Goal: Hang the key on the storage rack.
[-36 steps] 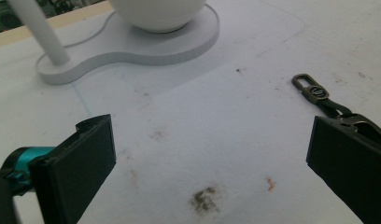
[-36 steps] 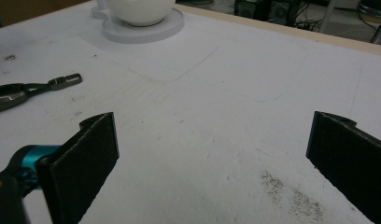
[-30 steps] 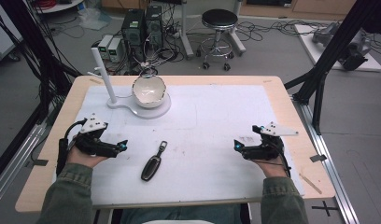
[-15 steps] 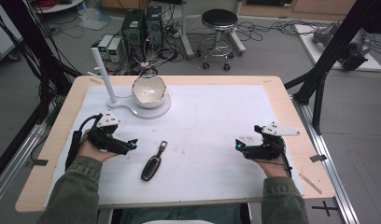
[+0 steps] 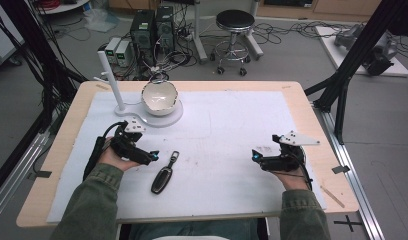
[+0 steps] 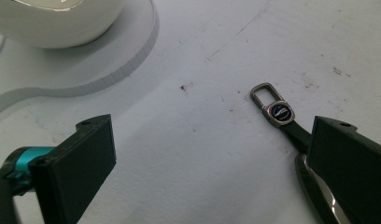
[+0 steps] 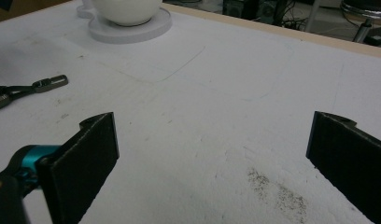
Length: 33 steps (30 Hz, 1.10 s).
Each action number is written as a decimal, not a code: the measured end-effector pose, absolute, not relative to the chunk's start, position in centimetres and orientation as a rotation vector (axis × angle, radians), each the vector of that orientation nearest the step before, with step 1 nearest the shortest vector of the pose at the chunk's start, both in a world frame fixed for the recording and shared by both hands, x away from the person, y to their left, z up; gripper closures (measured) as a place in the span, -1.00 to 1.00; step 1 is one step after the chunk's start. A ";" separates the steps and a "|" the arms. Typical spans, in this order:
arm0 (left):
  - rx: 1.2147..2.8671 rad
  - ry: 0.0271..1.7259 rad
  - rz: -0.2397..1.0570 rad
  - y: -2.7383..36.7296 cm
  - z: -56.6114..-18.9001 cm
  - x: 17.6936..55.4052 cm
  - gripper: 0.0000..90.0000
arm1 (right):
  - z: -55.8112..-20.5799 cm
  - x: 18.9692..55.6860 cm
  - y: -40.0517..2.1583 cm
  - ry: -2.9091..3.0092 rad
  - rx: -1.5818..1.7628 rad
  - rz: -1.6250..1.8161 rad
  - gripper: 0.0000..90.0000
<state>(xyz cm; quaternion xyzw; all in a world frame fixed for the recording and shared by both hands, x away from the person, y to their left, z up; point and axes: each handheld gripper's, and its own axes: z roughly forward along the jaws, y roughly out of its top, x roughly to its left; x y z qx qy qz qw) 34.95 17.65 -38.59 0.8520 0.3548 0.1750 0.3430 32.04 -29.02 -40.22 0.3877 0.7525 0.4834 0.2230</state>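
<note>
White mat covers most of a wooden table; bare wood strips show at the far and right edges. Wide stretch of mat between the two grippers lies open, only faint smudges on it.

Landmark: white bowl on a white round base, far left part of the mat, with a white post standing just left of it.

Car key fob, dark with a metal clip end, lies on the mat nearer the person than the bowl, slightly right of it, well apart from the base.

Left gripper sits near the bowl, between it and the person, just left of the fob's clip. Right gripper is far to the right of the bowl, well clear of everything.

High view takes in the floor beyond: stool, computer boxes, cables. Left gripper view gives the close detail: fob clip and badge; jaws apart, the right jaw standing over the fob's body, hiding part of it. Whether it touches, cannot tell. Bowl at upper left there.

Right gripper view: jaws wide apart over bare mat, a dusty speckle between them; fob at far left edge.
</note>
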 end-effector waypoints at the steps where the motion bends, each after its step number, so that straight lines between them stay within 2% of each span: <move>1: 2.213 0.925 0.448 17.4 -38.7 35.0 -0.96 | -40.2 32.1 -29.0 2.078 1.070 1.333 -0.97; 16: 2.303 0.951 0.358 14.1 -40.1 35.7 -0.96 | -40.4 32.1 -29.1 2.094 1.089 1.314 -0.97; 25: 2.433 0.958 0.235 12.2 -41.2 36.0 -0.94 | -40.2 32.1 -29.4 2.085 1.086 1.317 -0.97; 33: 2.458 0.977 0.189 11.1 -41.5 36.1 -0.81 | -40.2 32.1 -29.3 2.102 1.096 1.308 -0.97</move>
